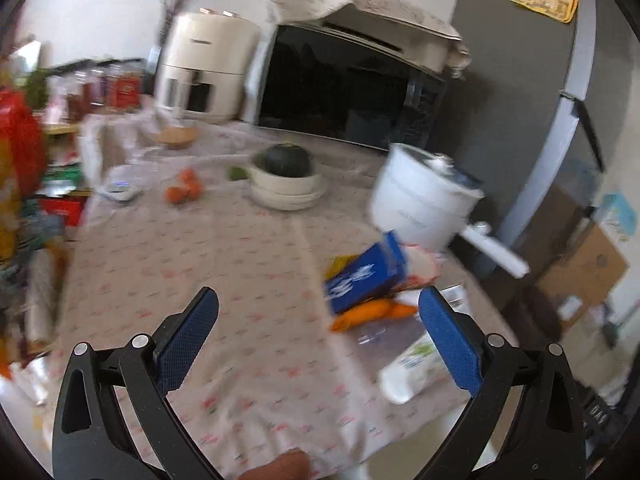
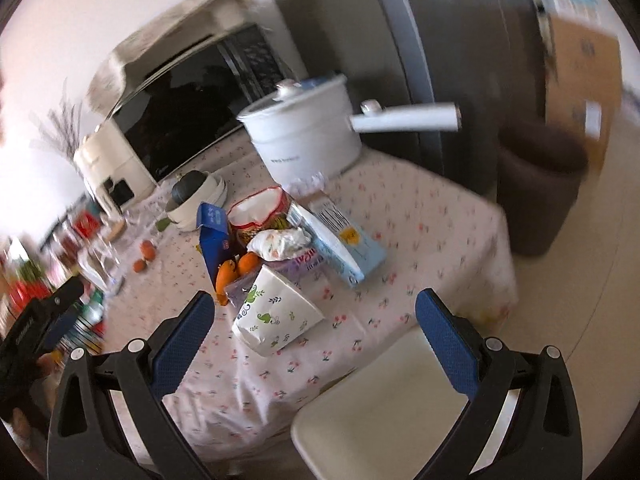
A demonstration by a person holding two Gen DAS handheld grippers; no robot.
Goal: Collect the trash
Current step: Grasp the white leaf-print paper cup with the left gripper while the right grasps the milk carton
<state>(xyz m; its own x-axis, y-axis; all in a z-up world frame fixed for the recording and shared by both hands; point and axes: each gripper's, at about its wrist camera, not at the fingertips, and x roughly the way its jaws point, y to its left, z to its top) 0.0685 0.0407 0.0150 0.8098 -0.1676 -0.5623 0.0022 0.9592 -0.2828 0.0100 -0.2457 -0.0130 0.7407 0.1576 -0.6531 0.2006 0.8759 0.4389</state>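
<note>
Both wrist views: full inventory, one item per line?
paper cup: 1, white with green print, on its side, nearest table edge
blue carton: 1, blue, in trash pile
light blue box: 1, pile's right side
pot: 1, white, behind pile
oranges: about 3, mid-table
microwave: 1, black door, table's back
bin: 1, dark, on floor
chair: 1, cream, by table
left claw: open, empty
right claw: open, empty

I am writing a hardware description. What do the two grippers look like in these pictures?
Both look alike. The left gripper and the right gripper have black, hollowed, curved arms with round silver bolts at the joints. The fingers carry flat blue pads with a fine dotted texture. No cables or sleeves show.
</note>
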